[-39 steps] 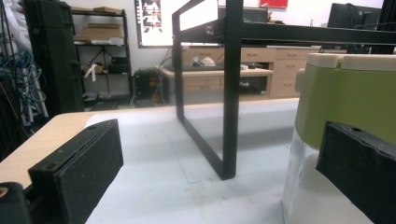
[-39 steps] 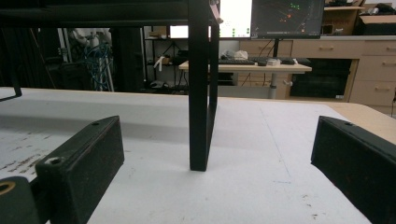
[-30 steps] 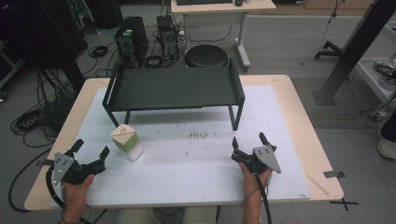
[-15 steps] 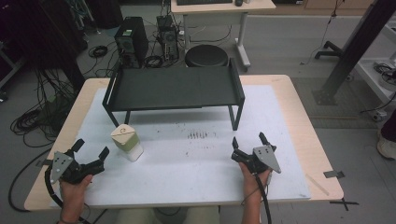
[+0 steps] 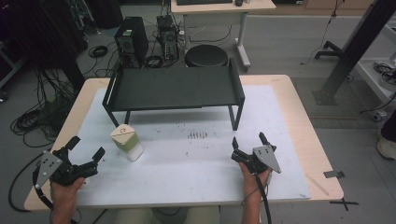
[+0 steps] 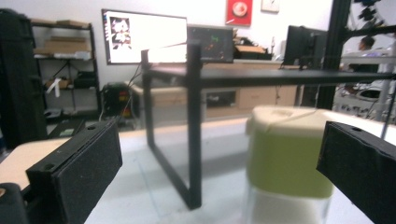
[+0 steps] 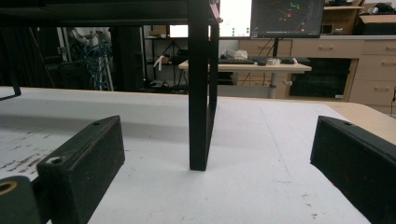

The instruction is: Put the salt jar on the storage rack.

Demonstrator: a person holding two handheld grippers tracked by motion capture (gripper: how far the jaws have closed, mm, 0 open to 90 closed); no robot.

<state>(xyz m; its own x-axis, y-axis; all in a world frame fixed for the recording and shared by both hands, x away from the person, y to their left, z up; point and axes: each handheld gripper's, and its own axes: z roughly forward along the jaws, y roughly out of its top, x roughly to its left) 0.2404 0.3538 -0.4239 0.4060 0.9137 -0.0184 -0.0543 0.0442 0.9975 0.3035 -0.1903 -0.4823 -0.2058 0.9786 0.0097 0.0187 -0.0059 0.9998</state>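
Centrally, the surface point(image 5: 196, 172) carries a black raised shelf point(image 5: 173, 88) at its far side. Just beyond the left hand-held gripper point(image 5: 84, 156), released, stands the green-and-white container point(image 5: 126, 143); the right hand-held gripper point(image 5: 248, 145) gapes empty too.

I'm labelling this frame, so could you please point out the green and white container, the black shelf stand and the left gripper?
green and white container point(image 5: 126, 141): high view, on its green side below the cream lid.
black shelf stand point(image 5: 173, 88): high view, middle of its flat top.
left gripper point(image 5: 85, 152): high view, midway between its open fingertips.
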